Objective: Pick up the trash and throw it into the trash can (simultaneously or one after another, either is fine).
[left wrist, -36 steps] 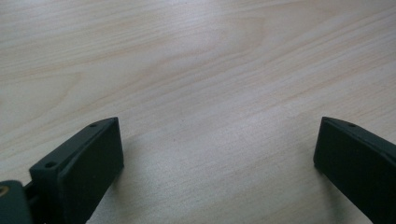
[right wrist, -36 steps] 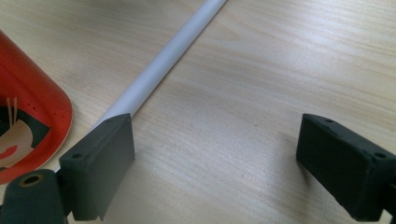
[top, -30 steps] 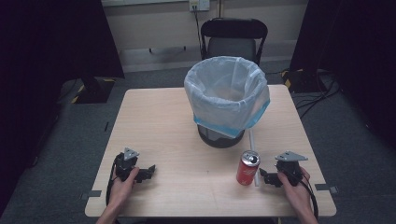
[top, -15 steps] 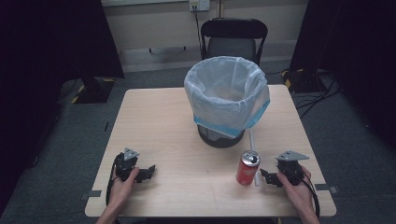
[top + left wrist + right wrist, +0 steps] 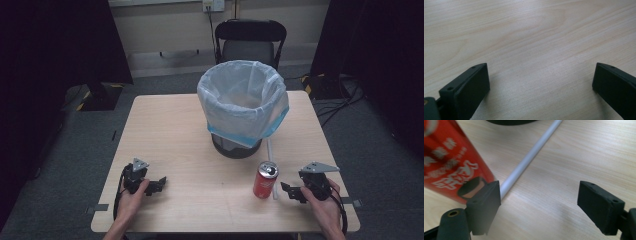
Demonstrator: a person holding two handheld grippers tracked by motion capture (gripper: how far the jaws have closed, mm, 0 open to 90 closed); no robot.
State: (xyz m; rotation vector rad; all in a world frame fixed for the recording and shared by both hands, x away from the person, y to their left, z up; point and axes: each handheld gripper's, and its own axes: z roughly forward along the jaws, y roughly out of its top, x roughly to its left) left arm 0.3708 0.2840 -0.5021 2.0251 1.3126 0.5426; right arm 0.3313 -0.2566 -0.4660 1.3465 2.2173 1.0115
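Observation:
A red drink can (image 5: pixel 264 179) stands upright on the wooden table (image 5: pixel 175 130), in front of the bin. My right gripper (image 5: pixel 289 191) rests on the table just right of the can, open and holding nothing. In the right gripper view the can (image 5: pixel 451 167) looms at the left, beside the left jaw, outside the gap (image 5: pixel 539 207). A white straw (image 5: pixel 529 157) lies on the wood and runs under that jaw. My left gripper (image 5: pixel 159 184) sits at the front left, open over bare wood (image 5: pixel 539 85).
A black bin with a white and blue liner (image 5: pixel 242 105) stands at the table's middle back. The straw (image 5: pixel 270 157) lies between bin and can. A black chair (image 5: pixel 250 42) stands behind the table. Cables trail on the floor at the right (image 5: pixel 340 100).

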